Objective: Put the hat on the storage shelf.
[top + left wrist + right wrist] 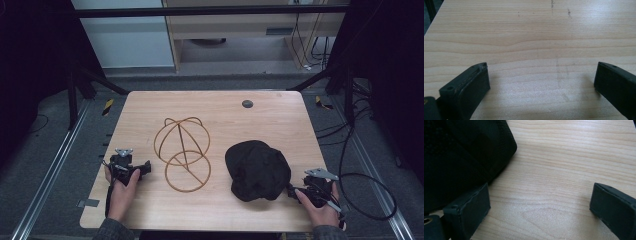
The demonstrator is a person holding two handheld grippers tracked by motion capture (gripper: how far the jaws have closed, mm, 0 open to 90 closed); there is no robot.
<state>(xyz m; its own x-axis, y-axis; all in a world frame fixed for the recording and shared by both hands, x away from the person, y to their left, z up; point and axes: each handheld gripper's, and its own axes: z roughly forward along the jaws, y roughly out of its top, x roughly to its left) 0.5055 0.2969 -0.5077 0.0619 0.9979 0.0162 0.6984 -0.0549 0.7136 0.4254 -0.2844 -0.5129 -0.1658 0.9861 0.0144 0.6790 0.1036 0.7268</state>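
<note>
On the wooden table (pixel 150 210) the black cap (pixel 257 169) lies right of centre, toward the near edge, crown up, and the right gripper (pixel 295 190) sits low just beside its near right rim, held in the person's right hand (pixel 320 210). In the right gripper view those jaws stand wide apart with bare wood between them; the cap's dark mesh (pixel 461 157) lies at the upper left of that view, just behind the left-hand jaw, very close to it, though whether fabric and jaw actually touch I cannot tell. Nothing is gripped there. Across the table, the left gripper (pixel 145 167) rests near the left edge in the left hand (pixel 122 187), pointing inward toward the wire hat stand (pixel 182 155), a frame of thin brown hoops that stands at the middle of the table, its round base ring nearest the person. In the left gripper view the jaws are also spread wide over plain wood grain, holding nothing. The stand sits between the two grippers, just left of the cap and apart from it.
</note>
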